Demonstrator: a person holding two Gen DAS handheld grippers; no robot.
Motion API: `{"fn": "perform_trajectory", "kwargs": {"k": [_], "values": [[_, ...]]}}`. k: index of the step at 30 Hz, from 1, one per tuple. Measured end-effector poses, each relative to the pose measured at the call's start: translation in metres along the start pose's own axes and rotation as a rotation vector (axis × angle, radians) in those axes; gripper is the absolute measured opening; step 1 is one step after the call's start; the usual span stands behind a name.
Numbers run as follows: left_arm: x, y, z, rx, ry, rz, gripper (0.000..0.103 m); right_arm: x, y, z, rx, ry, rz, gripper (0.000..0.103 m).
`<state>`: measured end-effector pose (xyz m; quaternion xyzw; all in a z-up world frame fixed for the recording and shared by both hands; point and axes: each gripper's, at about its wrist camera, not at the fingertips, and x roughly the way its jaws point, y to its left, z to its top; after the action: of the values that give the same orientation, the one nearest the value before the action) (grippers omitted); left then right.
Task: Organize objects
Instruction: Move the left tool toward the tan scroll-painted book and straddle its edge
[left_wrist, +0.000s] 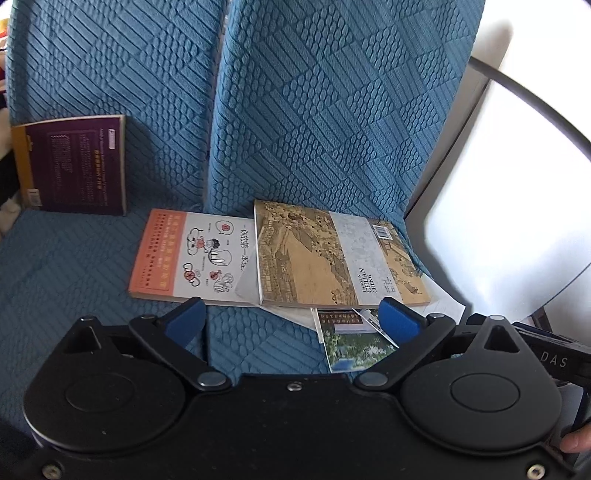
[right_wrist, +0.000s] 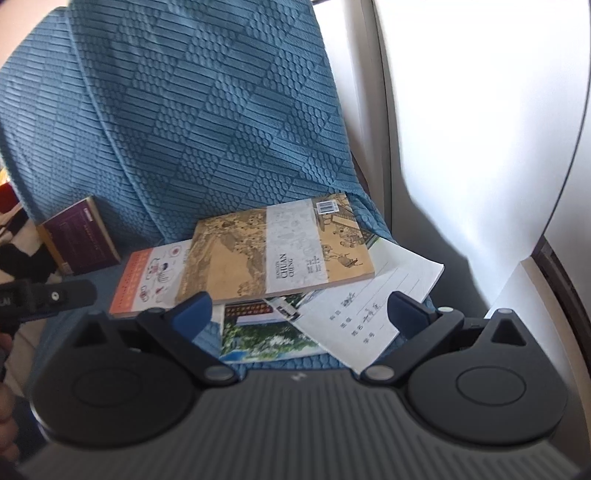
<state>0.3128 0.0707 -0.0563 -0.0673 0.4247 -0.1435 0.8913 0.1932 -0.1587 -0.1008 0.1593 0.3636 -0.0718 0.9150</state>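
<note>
On the blue sofa seat (left_wrist: 74, 266) lies a loose pile of books. A tan book with an old painting cover (left_wrist: 332, 254) (right_wrist: 273, 251) rests on top. Under its left side is an orange and white book (left_wrist: 188, 251) (right_wrist: 147, 280). Beneath them lie a green picture booklet (left_wrist: 354, 343) (right_wrist: 266, 336) and a white lined exercise book (right_wrist: 373, 306). A dark purple book (left_wrist: 77, 166) (right_wrist: 81, 236) leans upright against the backrest at the left. My left gripper (left_wrist: 291, 321) and right gripper (right_wrist: 299, 314) both hover open just in front of the pile, holding nothing.
The quilted blue backrest cushions (left_wrist: 314, 110) rise right behind the books. A white armrest or wall (left_wrist: 517, 184) (right_wrist: 461, 147) bounds the seat on the right. The left gripper's body (right_wrist: 44, 295) shows at the left edge of the right wrist view, and a person's fingers (left_wrist: 576, 439) hold a handle.
</note>
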Motion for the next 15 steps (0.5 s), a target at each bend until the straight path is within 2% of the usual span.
{"fn": "perform_trajectory", "kwargs": {"k": [5, 7, 9, 11, 15], "values": [[0.04, 0.002, 0.007, 0.012, 0.034, -0.038, 0.083, 0.034, -0.013, 0.011, 0.013, 0.008, -0.052, 0.098], [0.056, 0.002, 0.009, 0.023, 0.044, -0.035, 0.08, 0.049, -0.02, 0.014, 0.036, 0.032, -0.041, 0.097], [0.071, 0.003, 0.012, 0.034, 0.054, -0.038, 0.076, 0.063, -0.026, 0.016, 0.05, 0.042, -0.044, 0.084], [0.085, 0.004, 0.014, 0.044, 0.068, -0.042, 0.074, 0.078, -0.03, 0.018, 0.058, 0.053, -0.059, 0.077], [0.113, 0.01, 0.017, 0.044, 0.112, -0.05, 0.064, 0.103, -0.037, 0.02, 0.077, 0.066, -0.079, 0.075]]}}
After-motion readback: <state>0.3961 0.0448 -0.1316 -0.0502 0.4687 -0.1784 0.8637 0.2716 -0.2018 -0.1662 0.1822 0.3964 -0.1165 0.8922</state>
